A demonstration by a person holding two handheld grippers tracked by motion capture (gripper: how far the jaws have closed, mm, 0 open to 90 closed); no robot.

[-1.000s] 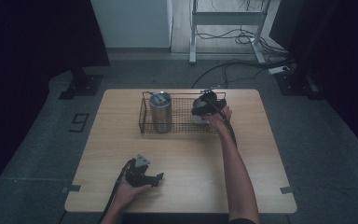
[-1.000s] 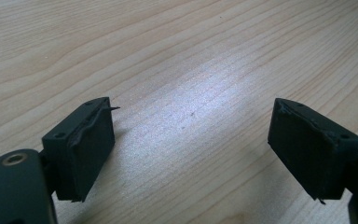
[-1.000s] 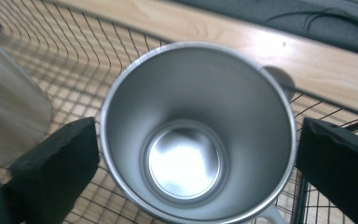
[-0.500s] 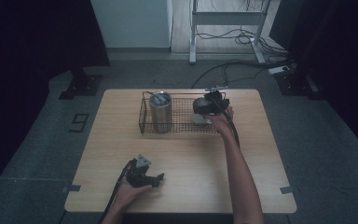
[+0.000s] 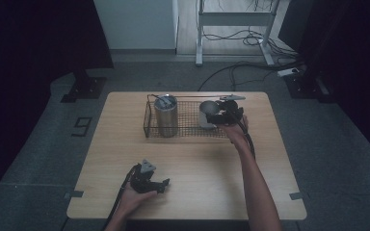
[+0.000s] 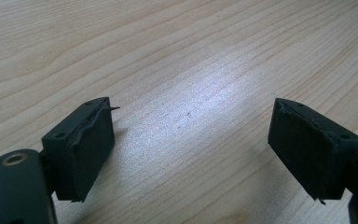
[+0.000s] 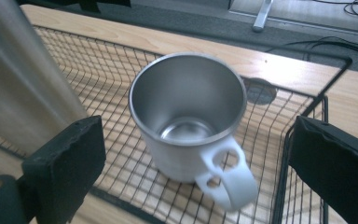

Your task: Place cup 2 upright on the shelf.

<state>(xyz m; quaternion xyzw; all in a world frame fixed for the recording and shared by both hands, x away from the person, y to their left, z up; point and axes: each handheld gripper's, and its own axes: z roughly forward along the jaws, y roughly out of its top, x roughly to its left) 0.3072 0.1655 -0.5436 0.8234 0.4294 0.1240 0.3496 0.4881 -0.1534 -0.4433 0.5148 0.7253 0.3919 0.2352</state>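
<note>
A steel mug with a white handle stands in the right half of a wire basket, handle toward my right gripper. My right gripper is open, its jaws wide on either side of the mug and touching nothing. In the high view the right gripper sits just right of the mug, over the basket's right end. A tall steel tumbler stands in the basket's left half. My left gripper rests open near the table's front edge, with bare wood between its jaws.
The basket's black wire rim runs close in front of the right jaw. The tumbler's wall rises just beyond the left jaw. The wooden table stretches between the basket and the left gripper. Cables lie on the floor behind.
My right gripper has drawn back a little to the right, and the mug now stands uncovered in the basket. The left gripper has stayed in place.
</note>
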